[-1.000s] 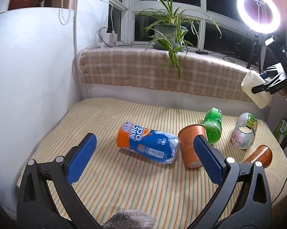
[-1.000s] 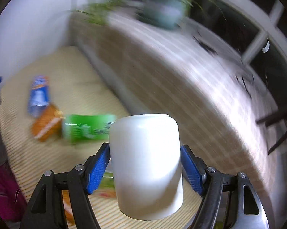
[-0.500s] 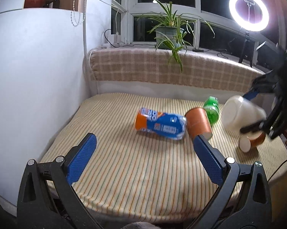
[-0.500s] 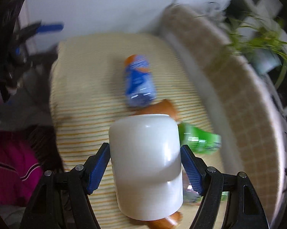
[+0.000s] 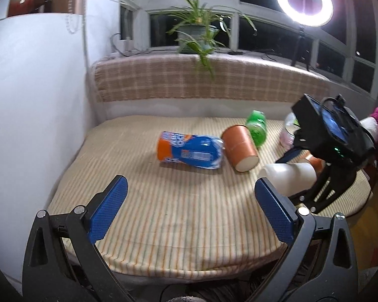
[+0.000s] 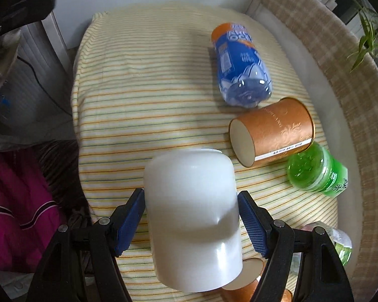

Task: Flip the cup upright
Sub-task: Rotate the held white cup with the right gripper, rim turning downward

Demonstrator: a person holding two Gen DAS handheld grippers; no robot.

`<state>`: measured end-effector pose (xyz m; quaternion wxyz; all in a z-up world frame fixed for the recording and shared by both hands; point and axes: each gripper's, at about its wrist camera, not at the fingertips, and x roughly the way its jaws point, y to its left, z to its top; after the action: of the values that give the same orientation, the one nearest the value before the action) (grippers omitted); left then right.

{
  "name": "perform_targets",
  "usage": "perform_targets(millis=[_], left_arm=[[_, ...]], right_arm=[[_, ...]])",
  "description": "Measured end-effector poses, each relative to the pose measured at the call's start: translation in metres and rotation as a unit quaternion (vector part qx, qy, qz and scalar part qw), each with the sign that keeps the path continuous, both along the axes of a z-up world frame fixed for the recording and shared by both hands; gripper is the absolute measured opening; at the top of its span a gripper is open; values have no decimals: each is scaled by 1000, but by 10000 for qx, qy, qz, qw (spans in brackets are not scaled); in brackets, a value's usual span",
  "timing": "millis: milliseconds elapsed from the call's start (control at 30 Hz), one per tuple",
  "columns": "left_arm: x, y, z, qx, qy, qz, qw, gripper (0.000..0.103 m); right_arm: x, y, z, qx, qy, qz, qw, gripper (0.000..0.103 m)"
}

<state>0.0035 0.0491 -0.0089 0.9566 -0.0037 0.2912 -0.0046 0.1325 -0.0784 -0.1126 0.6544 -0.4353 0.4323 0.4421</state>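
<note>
A plain white cup fills the middle of the right wrist view, clamped between the blue pads of my right gripper, its closed base toward the striped cushion. In the left wrist view the same cup lies nearly horizontal, low over the cushion's right part, held by the right gripper with its black camera body above. My left gripper is open and empty, over the cushion's front edge.
On the striped cushion lie a blue and orange bottle, a brown paper cup, a green bottle and another brown cup under the white cup. A plaid backrest, plant and ring light stand behind.
My right gripper has swung the white cup down from high at the right to low over the cushion, turning it toward the cushion. The left gripper stays open, pulled back slightly.
</note>
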Motion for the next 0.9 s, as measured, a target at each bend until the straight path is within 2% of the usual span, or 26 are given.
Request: perform_targets(millis=[133, 267, 367, 467, 567, 633, 733, 767, 800, 900], left_arm=[[5, -10, 1, 46, 92, -318, 9994, 102], [12, -20, 2, 116, 190, -648, 9977, 97], [19, -28, 5, 220, 267, -989, 9945, 97], [28, -42, 9, 457, 347, -1450, 9878, 97], [43, -63, 11, 711, 511, -2089, 9740, 95], [51, -75, 10, 906, 618, -2347, 9659, 94], [61, -102, 5, 1318, 746, -2848, 9466, 94], [65, -113, 0, 1478, 850, -3071, 9363, 94], [66, -120, -2, 1551, 901, -3179, 9310, 94], [75, -146, -15, 1893, 1199, -3606, 9054, 94]], right_arm=[[4, -2, 7, 202, 118, -106, 9997, 77], [3, -8, 19, 513, 190, -191, 9983, 78], [1, -26, 37, 992, 197, -470, 9938, 80], [-4, -56, 54, 1576, 180, -974, 9825, 82], [-13, -89, 65, 2087, 182, -1452, 9670, 83], [-28, -116, 69, 2368, 102, -1793, 9548, 83], [-51, -157, 69, 2716, 38, -2339, 9335, 83], [-58, -168, 69, 2788, 17, -2502, 9272, 83], [-66, -180, 66, 2843, -12, -2697, 9200, 83], [-90, -210, 60, 2980, -47, -3186, 8998, 83]])
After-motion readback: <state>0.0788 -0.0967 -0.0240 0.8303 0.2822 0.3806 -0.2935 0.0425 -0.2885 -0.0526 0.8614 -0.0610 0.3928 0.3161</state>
